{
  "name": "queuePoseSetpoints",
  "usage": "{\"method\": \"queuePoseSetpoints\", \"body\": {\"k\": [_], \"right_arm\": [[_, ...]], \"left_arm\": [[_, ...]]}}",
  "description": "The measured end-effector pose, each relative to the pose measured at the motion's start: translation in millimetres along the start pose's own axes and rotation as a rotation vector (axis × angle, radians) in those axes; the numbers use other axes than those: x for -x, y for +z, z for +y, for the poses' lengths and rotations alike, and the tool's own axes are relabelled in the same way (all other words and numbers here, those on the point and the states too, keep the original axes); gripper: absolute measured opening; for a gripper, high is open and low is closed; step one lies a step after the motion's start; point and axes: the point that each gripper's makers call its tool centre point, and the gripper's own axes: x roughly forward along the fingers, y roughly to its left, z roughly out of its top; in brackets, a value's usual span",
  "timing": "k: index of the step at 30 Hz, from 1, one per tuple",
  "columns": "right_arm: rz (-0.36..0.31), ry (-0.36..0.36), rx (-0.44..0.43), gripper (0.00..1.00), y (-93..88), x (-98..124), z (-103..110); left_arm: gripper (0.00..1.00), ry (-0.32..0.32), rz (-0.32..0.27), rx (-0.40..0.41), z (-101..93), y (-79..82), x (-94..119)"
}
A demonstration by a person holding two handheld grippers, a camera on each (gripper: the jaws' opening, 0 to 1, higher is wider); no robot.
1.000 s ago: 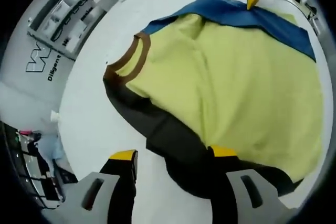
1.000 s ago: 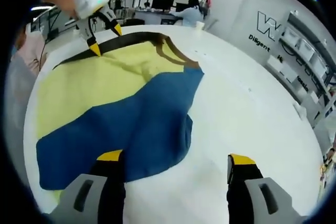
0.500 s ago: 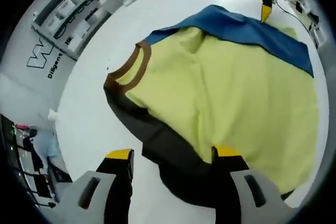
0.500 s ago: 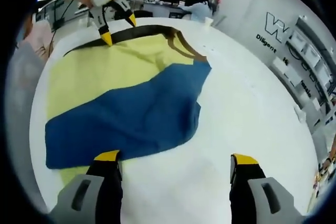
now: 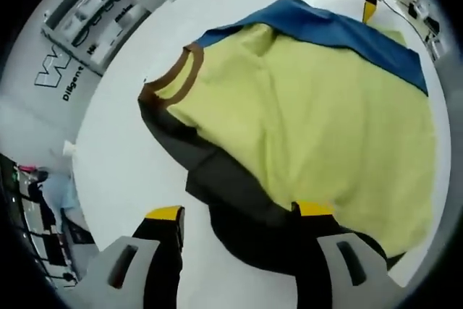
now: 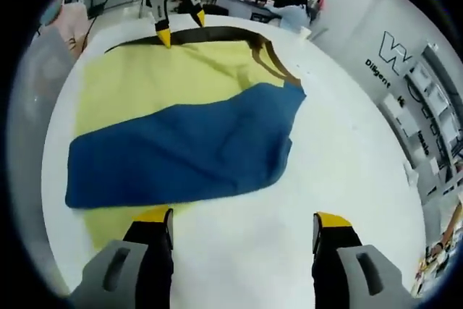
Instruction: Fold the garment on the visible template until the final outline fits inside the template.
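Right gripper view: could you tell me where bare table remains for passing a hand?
Bare white table lies beside the blue sleeve and brown collar. The garment crowds the other side, where the left gripper hovers at its dark edge.

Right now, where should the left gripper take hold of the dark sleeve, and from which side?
Probably the dark sleeve's loose outer edge, where it lies flat on the white table past the yellow body. Slide in low from the table side. The left gripper hangs open there, one jaw over bare table, one over the sleeve.
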Motion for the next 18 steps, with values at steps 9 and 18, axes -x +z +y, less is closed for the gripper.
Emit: {"method": "queuePoseSetpoints", "body": {"k": [9,18], "right_arm": [[0.029,0.014,-0.022,0.74,-18.0,10.5,11.0],[0.007,-0.004,-0.1,0.83,-1.9,12.2,10.3]], "left_arm": [[0.5,0.038,0.056,-0.192,8.4,-2.4,-2.3],[0.4,0.025,0.047,-0.18,3.1,-2.8,-2.8]]}}
